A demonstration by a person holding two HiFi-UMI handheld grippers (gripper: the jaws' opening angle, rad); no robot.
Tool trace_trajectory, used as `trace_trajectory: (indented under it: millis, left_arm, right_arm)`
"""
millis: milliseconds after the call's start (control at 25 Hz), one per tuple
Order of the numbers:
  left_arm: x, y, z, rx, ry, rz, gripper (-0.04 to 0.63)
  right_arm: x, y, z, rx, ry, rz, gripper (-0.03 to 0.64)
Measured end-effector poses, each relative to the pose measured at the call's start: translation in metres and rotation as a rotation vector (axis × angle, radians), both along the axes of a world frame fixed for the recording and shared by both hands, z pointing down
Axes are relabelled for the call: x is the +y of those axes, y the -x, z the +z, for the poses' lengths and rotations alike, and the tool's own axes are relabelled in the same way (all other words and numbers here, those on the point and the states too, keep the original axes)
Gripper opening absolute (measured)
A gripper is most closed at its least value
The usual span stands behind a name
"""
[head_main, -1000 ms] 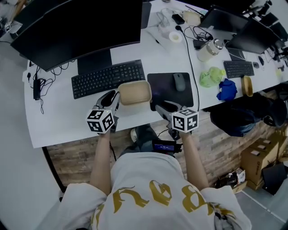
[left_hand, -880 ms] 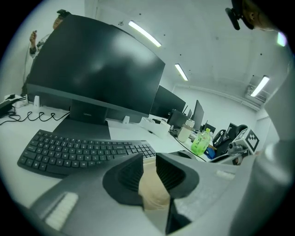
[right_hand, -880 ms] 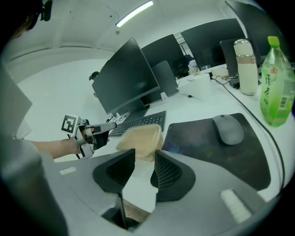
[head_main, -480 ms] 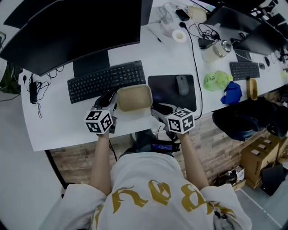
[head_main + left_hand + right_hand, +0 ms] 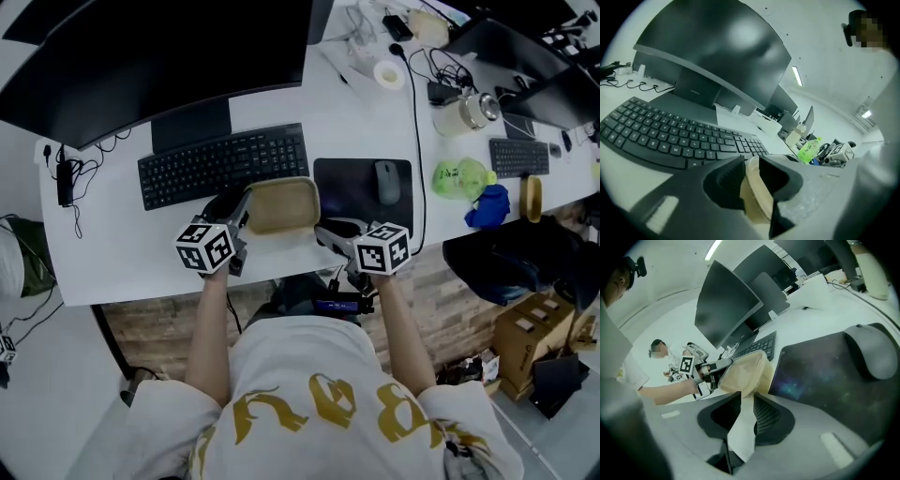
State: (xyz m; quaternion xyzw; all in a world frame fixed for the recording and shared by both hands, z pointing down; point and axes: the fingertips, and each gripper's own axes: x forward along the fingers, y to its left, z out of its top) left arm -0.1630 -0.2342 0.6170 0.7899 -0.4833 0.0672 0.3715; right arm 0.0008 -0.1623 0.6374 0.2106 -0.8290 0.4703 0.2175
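A shallow beige container [image 5: 281, 206] is held just in front of the black keyboard [image 5: 223, 164], between my two grippers. My left gripper [image 5: 242, 202] is shut on its left rim; in the left gripper view the beige rim [image 5: 757, 190] is pinched between the jaws of my left gripper [image 5: 751, 161]. My right gripper [image 5: 324, 228] is shut on the container's right corner. In the right gripper view the container [image 5: 743, 373] is tilted, with its edge running down between the jaws of my right gripper [image 5: 747, 399].
A dark mouse pad [image 5: 349, 192] with a grey mouse [image 5: 385, 181] lies right of the container. A large monitor [image 5: 141, 47] stands behind the keyboard. A green bottle [image 5: 461, 175], a blue cloth [image 5: 492, 206], a white jar [image 5: 464, 112] and cables lie further right.
Both grippers stay shut on the container. In the right gripper view it now stands higher and more tilted than a second ago. The head camera has shifted a little.
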Motion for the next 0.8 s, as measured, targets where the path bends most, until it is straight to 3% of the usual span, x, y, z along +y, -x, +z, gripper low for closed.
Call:
trace_trajectory:
  millis: [800]
  left_arm:
    - [-0.004,0.001,-0.019,0.005,-0.039,-0.028,0.089]
  right_arm:
    - [-0.001,0.001,-0.021,-0.021,-0.054,0.045,0.095]
